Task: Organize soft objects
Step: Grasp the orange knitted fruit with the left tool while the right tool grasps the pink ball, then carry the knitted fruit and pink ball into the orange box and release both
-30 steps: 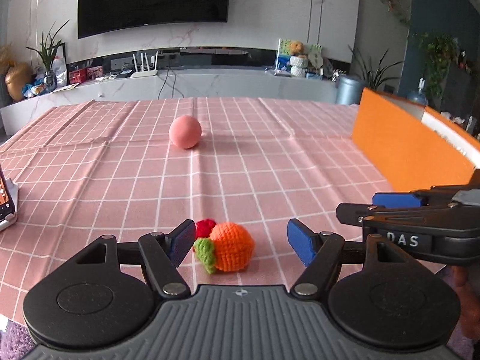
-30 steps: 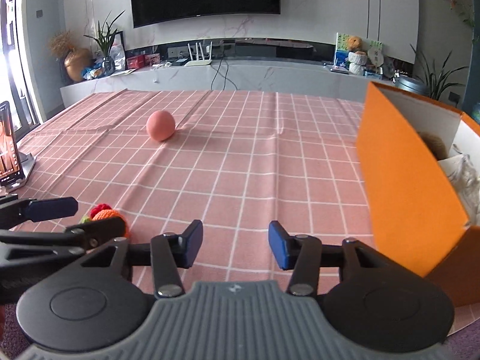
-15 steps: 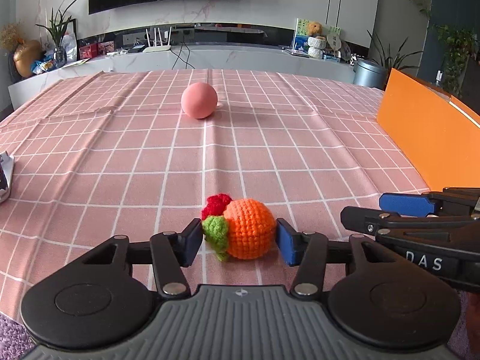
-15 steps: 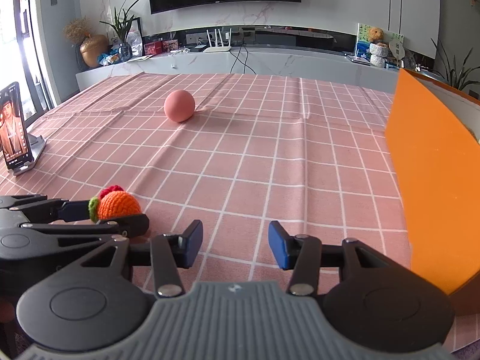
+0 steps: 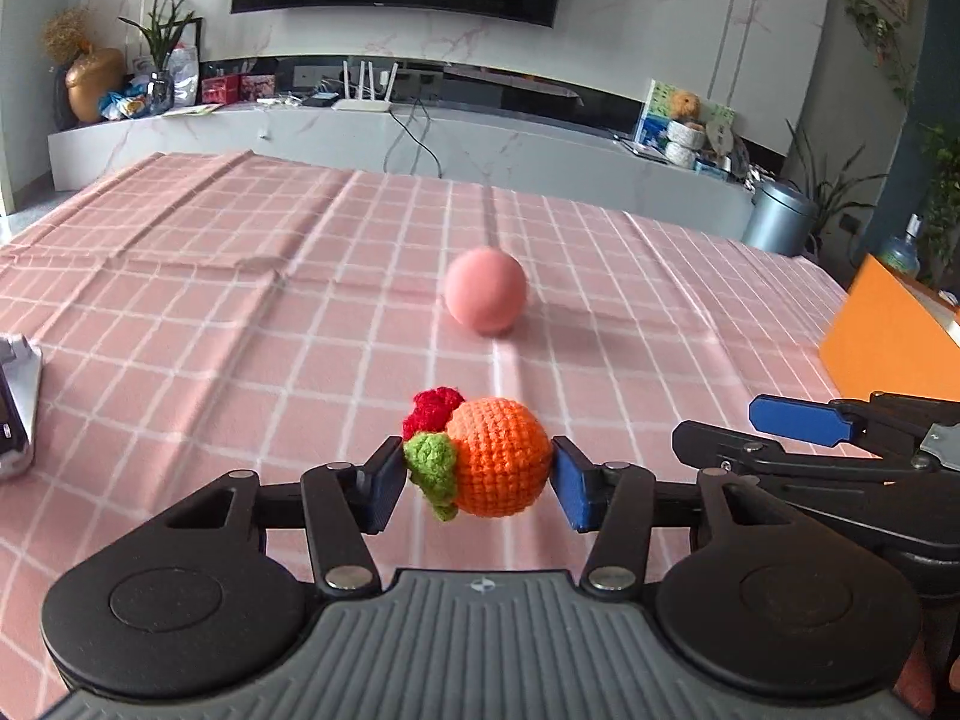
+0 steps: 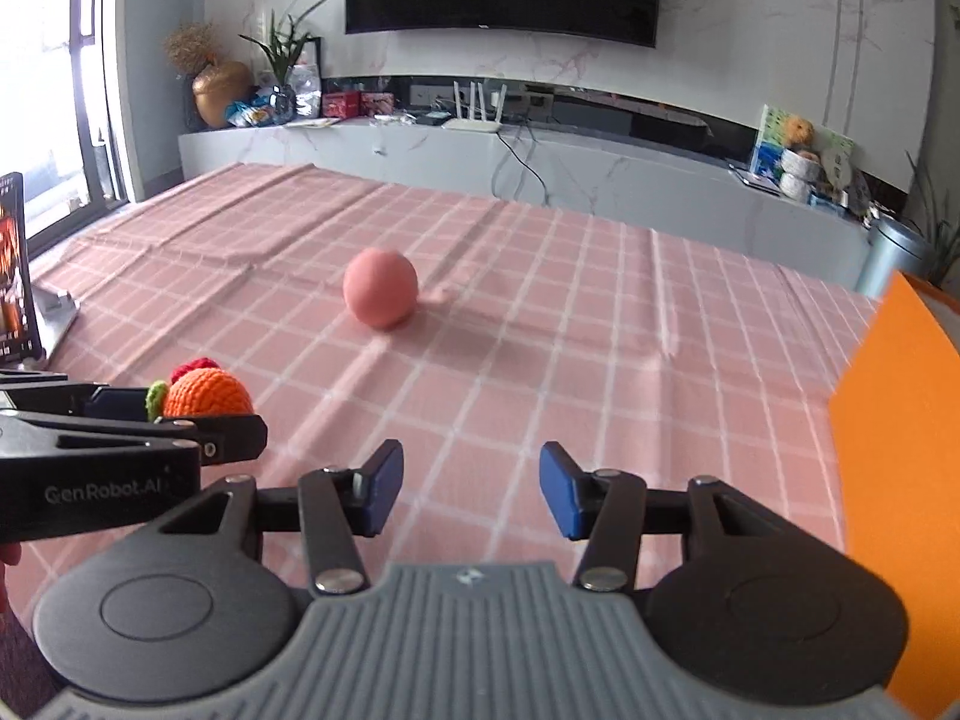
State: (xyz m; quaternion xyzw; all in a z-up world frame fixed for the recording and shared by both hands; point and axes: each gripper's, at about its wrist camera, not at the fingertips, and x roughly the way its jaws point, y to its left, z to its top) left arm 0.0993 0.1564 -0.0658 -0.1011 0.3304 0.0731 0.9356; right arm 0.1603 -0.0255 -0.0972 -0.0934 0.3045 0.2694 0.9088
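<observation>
My left gripper [image 5: 477, 474] is shut on an orange crocheted fruit [image 5: 498, 456] with green and red tufts and holds it above the pink checked tablecloth [image 5: 240, 312]. The fruit also shows in the right wrist view [image 6: 207, 396], at the left between the left gripper's fingers. A pink ball [image 5: 486, 289] lies on the cloth farther ahead; it also shows in the right wrist view [image 6: 380, 287]. My right gripper [image 6: 471, 495] is open and empty above the cloth. It appears at the right of the left wrist view [image 5: 798, 420].
An orange box [image 6: 900, 450] stands at the right edge of the table, also seen in the left wrist view [image 5: 888, 336]. A phone on a stand [image 6: 15, 276] sits at the left edge. A TV console and plants lie beyond the table.
My left gripper closed on the crocheted fruit and lifted it off the cloth. Both views have swung to the left, so the orange box sits farther to the right.
</observation>
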